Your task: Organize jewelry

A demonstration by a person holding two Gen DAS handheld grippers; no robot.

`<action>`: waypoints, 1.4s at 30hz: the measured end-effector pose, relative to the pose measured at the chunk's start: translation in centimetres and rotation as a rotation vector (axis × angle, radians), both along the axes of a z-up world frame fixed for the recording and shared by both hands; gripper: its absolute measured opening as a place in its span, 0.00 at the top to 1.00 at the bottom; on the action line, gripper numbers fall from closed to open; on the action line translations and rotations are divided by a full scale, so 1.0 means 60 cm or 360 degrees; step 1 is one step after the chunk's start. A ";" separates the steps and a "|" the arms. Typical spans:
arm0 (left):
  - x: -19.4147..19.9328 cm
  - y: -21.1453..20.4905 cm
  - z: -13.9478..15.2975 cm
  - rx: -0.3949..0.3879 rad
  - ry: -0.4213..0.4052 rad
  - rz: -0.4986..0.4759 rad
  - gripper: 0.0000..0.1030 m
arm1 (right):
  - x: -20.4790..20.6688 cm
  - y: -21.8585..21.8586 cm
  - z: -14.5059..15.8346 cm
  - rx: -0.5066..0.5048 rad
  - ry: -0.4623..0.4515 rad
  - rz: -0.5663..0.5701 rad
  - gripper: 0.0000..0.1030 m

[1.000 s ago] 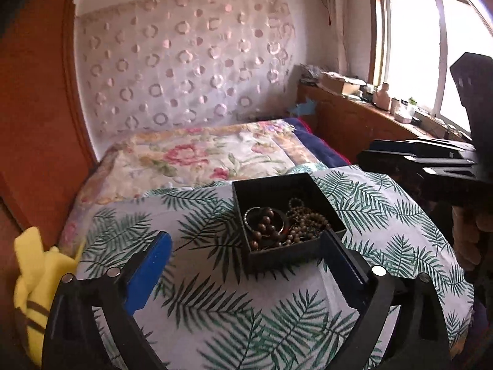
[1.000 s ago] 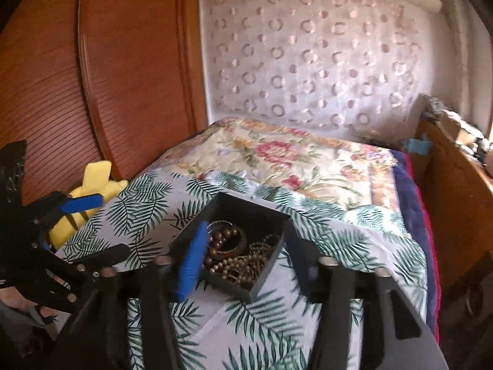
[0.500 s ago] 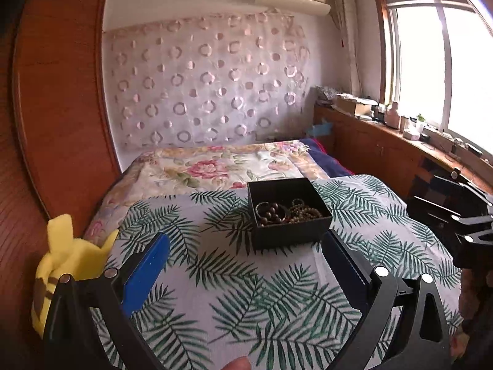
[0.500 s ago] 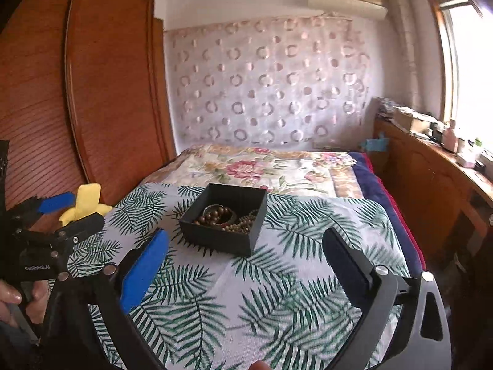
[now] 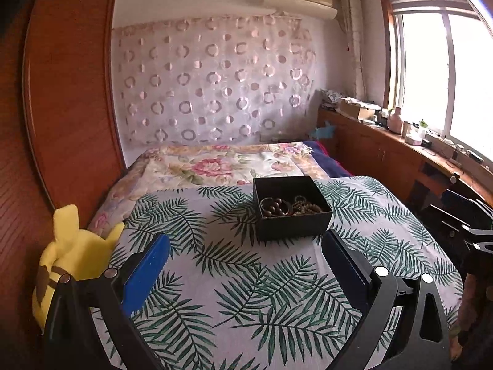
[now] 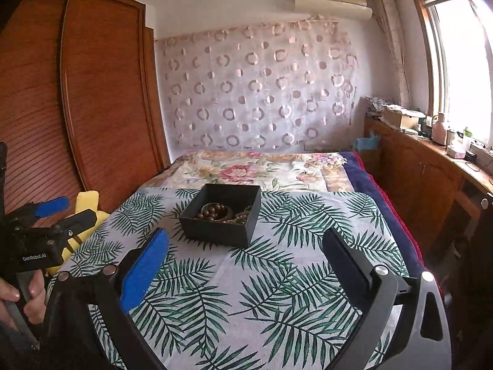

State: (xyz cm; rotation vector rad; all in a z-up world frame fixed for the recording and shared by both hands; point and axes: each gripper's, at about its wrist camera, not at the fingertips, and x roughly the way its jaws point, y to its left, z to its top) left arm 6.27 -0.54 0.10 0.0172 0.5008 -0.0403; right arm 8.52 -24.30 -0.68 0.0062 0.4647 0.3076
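Both tongs, left [image 5: 245, 260] and right [image 6: 245, 254], have pulled back, spread empty, short of the jewelry box [image 5: 291, 208] mid-bed [image 5: 215, 277]

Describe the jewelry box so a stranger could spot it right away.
Find the bed's palm-leaf cloth. Near its far edge, beside the floral quilt, sits a small square black box. It is open-topped, the only dark thing on the cloth, and it holds brown bead bracelets.

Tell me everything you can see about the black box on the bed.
The black box is small, square and lidless, apparently matte cardboard. It sits upright and flat on the fern-print cloth that covers the bed, ahead of both grippers, and neither touches it. Inside lie dark brown bead bracelets, smaller tan beads and a metallic bangle.
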 end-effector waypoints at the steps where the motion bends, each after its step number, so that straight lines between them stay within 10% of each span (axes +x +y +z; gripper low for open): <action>1: -0.001 0.000 0.000 0.0001 -0.0001 -0.0005 0.07 | 0.000 0.000 0.000 0.0001 0.0001 0.0000 0.02; 42: -0.028 -0.010 0.024 0.0014 -0.0061 -0.0024 0.08 | -0.006 -0.002 -0.003 0.0009 -0.0007 -0.0018 0.02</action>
